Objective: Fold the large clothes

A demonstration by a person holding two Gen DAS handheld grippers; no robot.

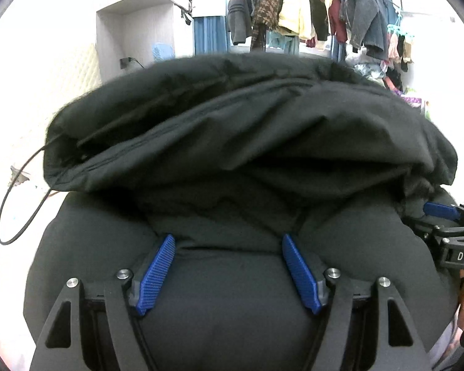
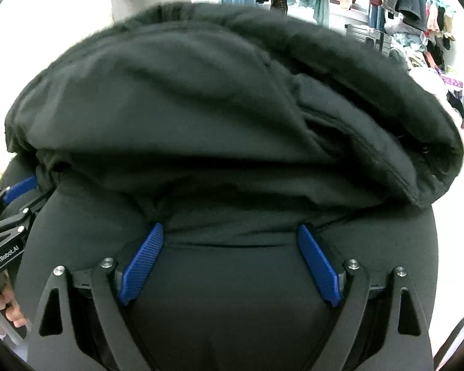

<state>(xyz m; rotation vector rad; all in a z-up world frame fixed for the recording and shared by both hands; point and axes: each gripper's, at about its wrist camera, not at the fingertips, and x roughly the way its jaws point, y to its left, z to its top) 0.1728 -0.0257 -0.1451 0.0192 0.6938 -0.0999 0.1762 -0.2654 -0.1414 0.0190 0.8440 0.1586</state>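
Padded black fabric of the coat (image 1: 232, 278) fills the space nearest both cameras, bulging between widely spread blue pads. The coat is seen bunched into a thick bundle, its hood (image 1: 232, 130) flopped over the top, apparently so that the bulk can be pressed or gathered for a fold. What it rests on is hidden by the coat itself. The left claw (image 1: 229, 273) is held wide open, pressed against the padding with nothing pinched; the right claw (image 2: 230, 262) is likewise spread wide, gripping nothing. Both claws are set close together, side by side, leaving little room between them. A thin drawstring (image 1: 18, 198) loops free off the hood's left edge and could be snagged.
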